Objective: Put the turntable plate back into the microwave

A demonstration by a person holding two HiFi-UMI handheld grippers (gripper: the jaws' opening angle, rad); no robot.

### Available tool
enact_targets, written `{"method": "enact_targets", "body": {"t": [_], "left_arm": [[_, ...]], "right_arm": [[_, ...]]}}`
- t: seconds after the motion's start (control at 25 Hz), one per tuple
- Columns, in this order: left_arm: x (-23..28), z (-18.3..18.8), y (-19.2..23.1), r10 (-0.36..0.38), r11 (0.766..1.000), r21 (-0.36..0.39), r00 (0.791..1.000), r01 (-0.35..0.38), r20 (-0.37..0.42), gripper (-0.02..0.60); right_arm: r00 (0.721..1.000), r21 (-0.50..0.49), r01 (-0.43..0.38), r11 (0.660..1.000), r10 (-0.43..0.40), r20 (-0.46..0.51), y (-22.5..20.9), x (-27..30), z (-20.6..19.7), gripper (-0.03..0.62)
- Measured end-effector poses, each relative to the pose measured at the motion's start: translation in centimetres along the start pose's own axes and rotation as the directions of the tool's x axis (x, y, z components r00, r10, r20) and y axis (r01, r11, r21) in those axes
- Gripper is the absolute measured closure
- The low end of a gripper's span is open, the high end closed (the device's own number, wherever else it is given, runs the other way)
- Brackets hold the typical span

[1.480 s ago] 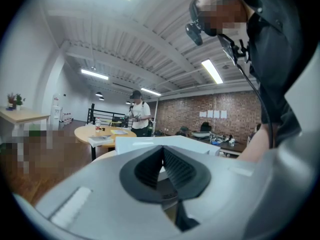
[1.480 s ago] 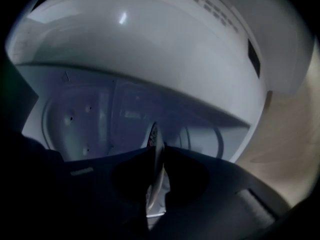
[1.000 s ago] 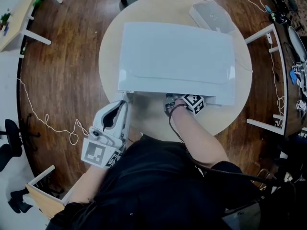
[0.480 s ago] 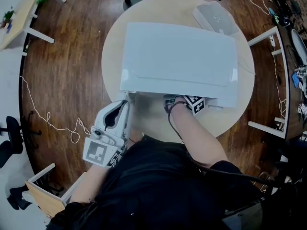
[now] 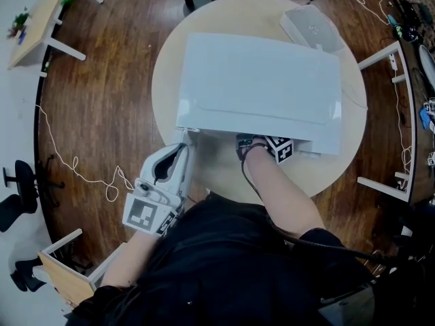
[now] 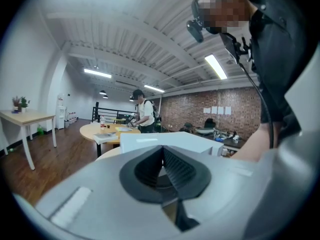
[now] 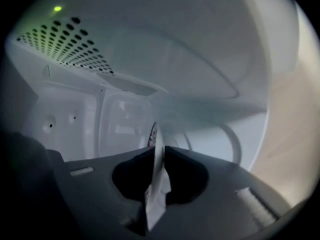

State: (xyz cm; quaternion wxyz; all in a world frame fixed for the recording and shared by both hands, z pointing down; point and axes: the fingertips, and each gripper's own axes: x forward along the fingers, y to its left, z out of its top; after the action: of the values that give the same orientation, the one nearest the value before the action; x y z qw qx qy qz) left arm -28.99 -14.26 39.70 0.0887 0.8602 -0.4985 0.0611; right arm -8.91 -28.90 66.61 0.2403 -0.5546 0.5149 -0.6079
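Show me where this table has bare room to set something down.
Bare table shows in a strip left of the microwave, in front between the left tool and the right arm, and at the front right edge beyond that arm. Crowded: far right, where a white box sits, and the microwave mouth, filled by the right tool gripping the plate.
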Motion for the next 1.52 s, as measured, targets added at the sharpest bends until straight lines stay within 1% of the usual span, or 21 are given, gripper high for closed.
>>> {"method": "enact_targets", "body": {"t": [0.28,0.4,0.48,0.6,0.8,1.0,1.16,1.32,1.52], "left_arm": [[-0.6,-0.2,-0.5,0.008,1.000,-0.001,1.000,-0.008,-0.006,0.575],[-0.5,-0.1,-1.4,0.006,1.000,0.008,1.000,-0.006,-0.005,0.575],[-0.4,0.1,-2.1,-0.007,1.000,0.013,1.000,0.007,-0.009,0.575],[-0.4,0.5,-2.8,-0.011,1.000,-0.008,1.000,0.011,-0.004,0.575],[-0.7,1.3,-3.3,-0.004,0.999,-0.046,1.000,0.005,0.027,0.575],[-1.2,1.8,-3.7,-0.009,0.999,-0.033,0.999,0.010,0.041,0.575],[-1.1,2.1,-4.5,-0.026,0.999,-0.027,0.998,0.028,0.056,0.575],[-0.9,2.2,-5.8,-0.059,0.998,-0.025,0.996,0.061,0.065,0.575],[-0.4,0.5,-7.0,-0.118,0.993,0.031,0.992,0.117,0.044,0.575]], "right_arm": [[0.999,0.043,0.016,0.999,-0.017,0.027,-0.3,-0.1,0.2,0.554],[1.000,0.060,0.005,0.998,-0.006,0.023,-0.7,-0.3,0.6,0.554],[1.000,0.055,-0.002,0.998,0.000,0.028,-0.8,-0.7,0.9,0.553],[0.999,0.046,-0.005,0.999,0.003,0.034,-0.9,-1.0,1.3,0.531],[1.000,0.051,-0.017,0.999,0.015,0.027,-1.1,-1.5,1.3,0.517],[0.999,0.046,-0.047,0.998,0.046,0.011,0.0,-2.4,0.8,0.517],[0.998,0.034,-0.063,0.997,0.063,-0.008,-0.1,-3.7,0.7,0.517],[0.996,-0.015,-0.081,0.997,0.081,-0.030,-0.2,-6.1,0.7,0.517],[0.994,-0.040,-0.100,0.994,0.099,-0.044,-0.4,-8.8,0.7,0.517]]}}
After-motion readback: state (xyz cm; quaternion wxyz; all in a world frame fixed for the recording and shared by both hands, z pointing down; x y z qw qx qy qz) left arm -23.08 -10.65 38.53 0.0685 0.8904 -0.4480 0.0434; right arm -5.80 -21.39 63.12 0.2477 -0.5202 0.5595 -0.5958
